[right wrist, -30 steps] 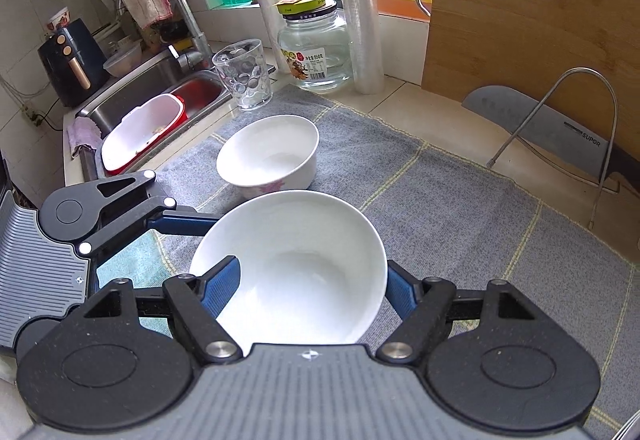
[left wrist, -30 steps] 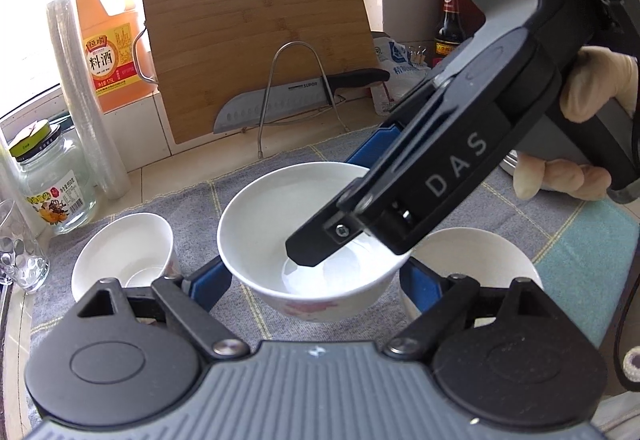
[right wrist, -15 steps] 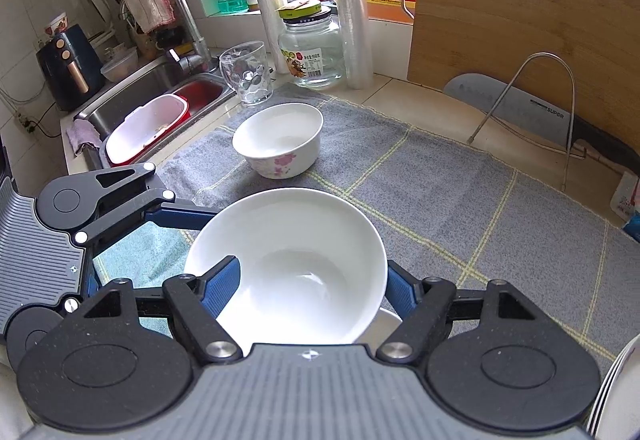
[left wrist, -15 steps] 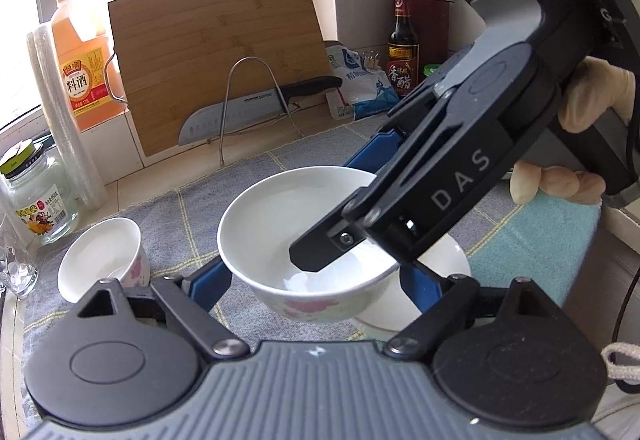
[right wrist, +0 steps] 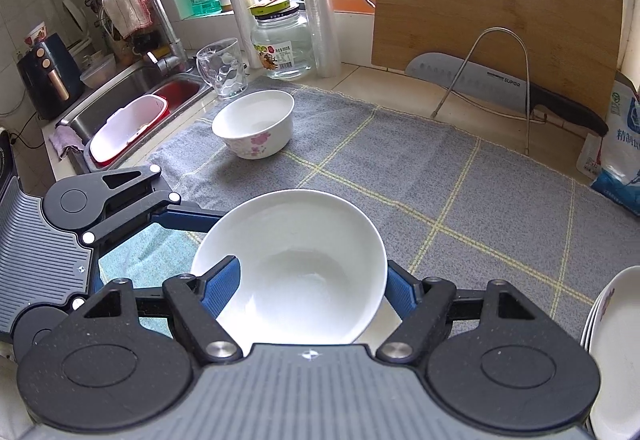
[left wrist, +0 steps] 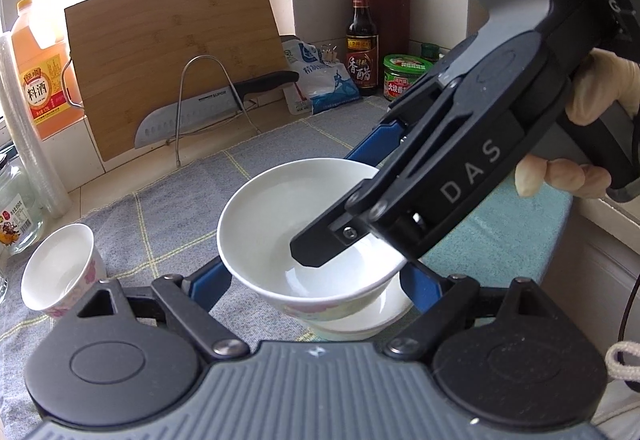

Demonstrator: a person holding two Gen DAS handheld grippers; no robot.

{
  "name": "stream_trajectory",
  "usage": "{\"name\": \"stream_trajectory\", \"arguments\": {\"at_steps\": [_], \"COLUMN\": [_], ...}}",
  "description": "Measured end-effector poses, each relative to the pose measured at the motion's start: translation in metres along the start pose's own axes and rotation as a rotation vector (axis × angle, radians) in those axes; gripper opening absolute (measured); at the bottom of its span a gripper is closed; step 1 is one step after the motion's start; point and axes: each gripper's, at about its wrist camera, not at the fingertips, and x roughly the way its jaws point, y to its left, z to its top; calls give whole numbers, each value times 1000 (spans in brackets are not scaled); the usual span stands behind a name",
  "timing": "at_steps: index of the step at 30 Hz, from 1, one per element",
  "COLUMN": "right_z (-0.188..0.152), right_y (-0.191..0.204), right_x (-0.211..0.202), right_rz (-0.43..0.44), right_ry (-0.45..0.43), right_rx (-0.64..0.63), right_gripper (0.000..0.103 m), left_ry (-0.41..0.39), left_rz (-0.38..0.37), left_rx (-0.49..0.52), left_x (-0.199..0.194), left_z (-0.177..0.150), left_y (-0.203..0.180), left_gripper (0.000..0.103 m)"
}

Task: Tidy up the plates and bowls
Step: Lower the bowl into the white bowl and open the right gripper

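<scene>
Both grippers carry the large white ceramic bowl (right wrist: 296,264) rightward across the grey checked cloth (right wrist: 400,175); against the earlier frames the bamboo cutting board (left wrist: 172,67) has slid left in the left view, and the small white flower-printed bowl (right wrist: 254,123) lies farther off in the right view.

Left view only: a second white bowl (left wrist: 372,316) directly under the carried one, nearly nested; a dark vinegar bottle (left wrist: 362,51), a green-lidded jar (left wrist: 402,73), a knife block; the gloved hand (left wrist: 592,127) on the right gripper's handle.
Right view only: steel sink (right wrist: 132,95) with red and white basin, clear glass mug (right wrist: 222,69), stack of white plates (right wrist: 616,344) at the lower right edge.

Left gripper (left wrist: 320,284): blue fingers spread wide, one on each side of the large bowl's outer wall; contact cannot be told. Right gripper (right wrist: 308,288): one blue finger (right wrist: 222,286) inside the rim, the other outside, pinching the wall. Large bowl sits between both pairs of fingers, lifted clear of the cloth. Small flower-printed bowl stands apart, upright, near the glass mug.
</scene>
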Motion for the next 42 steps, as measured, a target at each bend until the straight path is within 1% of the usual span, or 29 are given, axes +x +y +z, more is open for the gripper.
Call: {"name": "stream_trajectory", "arguments": {"at_steps": [6, 11, 27, 33, 42], "right_z": [-7, -12, -19, -21, -22], "right_y": [-6, -7, -16, -19, -18], "right_x": [2, 8, 14, 15, 17], "right_rz": [-9, -20, -19, -17, -23], "right_ry": [12, 30, 40, 39, 42], "right_rx": [24, 21, 47, 54, 47], "right_gripper": [81, 81, 81, 81, 81], "left_ry": [22, 42, 72, 73, 73], "left_rz": [-18, -30, -57, -72, -73], "left_rx": [5, 0, -1, -8, -3], "left_x": [10, 15, 30, 31, 32], "left_z": [-3, -7, -7, -7, -6], "left_y": [-6, -6, -5, -3, -4], "left_gripper": [90, 90, 90, 90, 92]}}
